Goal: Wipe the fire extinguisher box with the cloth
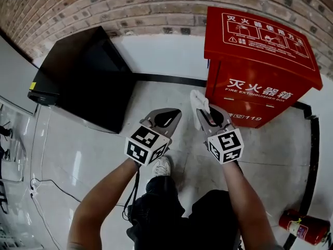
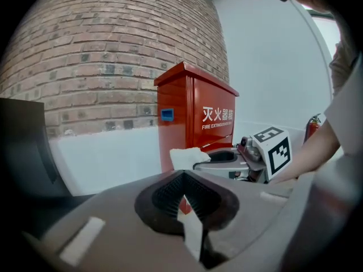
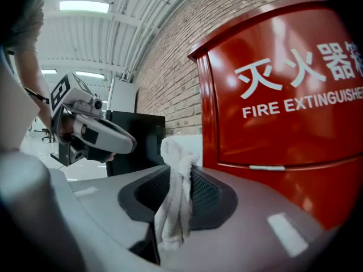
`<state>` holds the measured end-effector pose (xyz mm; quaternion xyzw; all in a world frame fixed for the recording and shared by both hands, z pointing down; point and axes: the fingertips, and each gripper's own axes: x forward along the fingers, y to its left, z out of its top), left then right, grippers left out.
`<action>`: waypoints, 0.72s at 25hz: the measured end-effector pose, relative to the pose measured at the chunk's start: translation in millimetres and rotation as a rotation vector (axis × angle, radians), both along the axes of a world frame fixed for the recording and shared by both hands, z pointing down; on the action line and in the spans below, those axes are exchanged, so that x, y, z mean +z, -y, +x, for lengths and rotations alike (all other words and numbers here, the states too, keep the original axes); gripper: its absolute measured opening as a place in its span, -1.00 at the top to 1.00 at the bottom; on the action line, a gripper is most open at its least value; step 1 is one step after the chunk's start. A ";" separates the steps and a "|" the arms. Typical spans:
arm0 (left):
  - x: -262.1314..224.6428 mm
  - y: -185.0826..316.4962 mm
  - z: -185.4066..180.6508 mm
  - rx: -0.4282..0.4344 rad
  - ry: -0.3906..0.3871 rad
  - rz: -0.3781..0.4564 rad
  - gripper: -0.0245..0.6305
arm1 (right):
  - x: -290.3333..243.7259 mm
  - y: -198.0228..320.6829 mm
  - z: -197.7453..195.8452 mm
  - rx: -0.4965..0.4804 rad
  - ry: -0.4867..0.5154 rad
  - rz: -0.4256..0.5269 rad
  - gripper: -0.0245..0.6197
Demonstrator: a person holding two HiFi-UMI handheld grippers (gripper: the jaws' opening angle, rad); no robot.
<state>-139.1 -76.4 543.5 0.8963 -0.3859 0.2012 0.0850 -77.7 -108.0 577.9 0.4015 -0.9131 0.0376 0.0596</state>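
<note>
The red fire extinguisher box (image 1: 260, 61) stands against the brick wall, with white lettering on its front (image 3: 283, 95). My right gripper (image 1: 205, 111) is shut on a white cloth (image 1: 199, 100), and the cloth's bunched end sticks out past the fingertips (image 3: 177, 191). The cloth is just short of the box's lower left front corner; I cannot tell whether it touches. To the left of it my left gripper (image 1: 174, 113) is shut with nothing in it (image 2: 182, 177). The left gripper view shows the cloth (image 2: 186, 157) in front of the box (image 2: 195, 118).
A black cabinet (image 1: 88, 77) stands at the left against the brick wall (image 1: 130, 9). A red extinguisher (image 1: 304, 227) lies on the floor at the bottom right. A cable (image 1: 47, 184) runs over the floor at the left. The person's shoe (image 1: 162, 165) is below the grippers.
</note>
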 end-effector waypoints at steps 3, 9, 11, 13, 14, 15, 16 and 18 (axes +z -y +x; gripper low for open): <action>5.0 -1.1 8.9 0.014 -0.011 -0.003 0.92 | 12.2 0.5 25.4 0.041 -0.057 0.022 0.57; 14.8 -6.7 46.7 0.071 -0.010 -0.008 0.92 | 18.3 -2.5 87.5 0.167 -0.060 0.059 0.57; 18.5 -9.9 59.8 0.095 -0.013 -0.012 0.92 | 19.3 -4.0 112.8 0.214 -0.057 0.058 0.57; 21.5 -13.7 72.9 0.115 -0.017 -0.019 0.92 | 19.3 -6.4 139.6 0.263 -0.057 0.055 0.58; 22.4 -15.6 79.6 0.124 -0.021 -0.023 0.92 | 18.7 -7.6 153.3 0.288 -0.058 0.053 0.58; 22.9 -17.5 86.5 0.131 -0.025 -0.027 0.92 | 18.2 -8.9 167.0 0.311 -0.060 0.050 0.58; 23.0 -19.4 93.5 0.139 -0.030 -0.031 0.92 | 17.7 -10.2 180.8 0.335 -0.062 0.047 0.58; 22.5 -22.1 107.6 0.155 -0.039 -0.039 0.92 | 16.7 -13.0 208.6 0.383 -0.065 0.040 0.58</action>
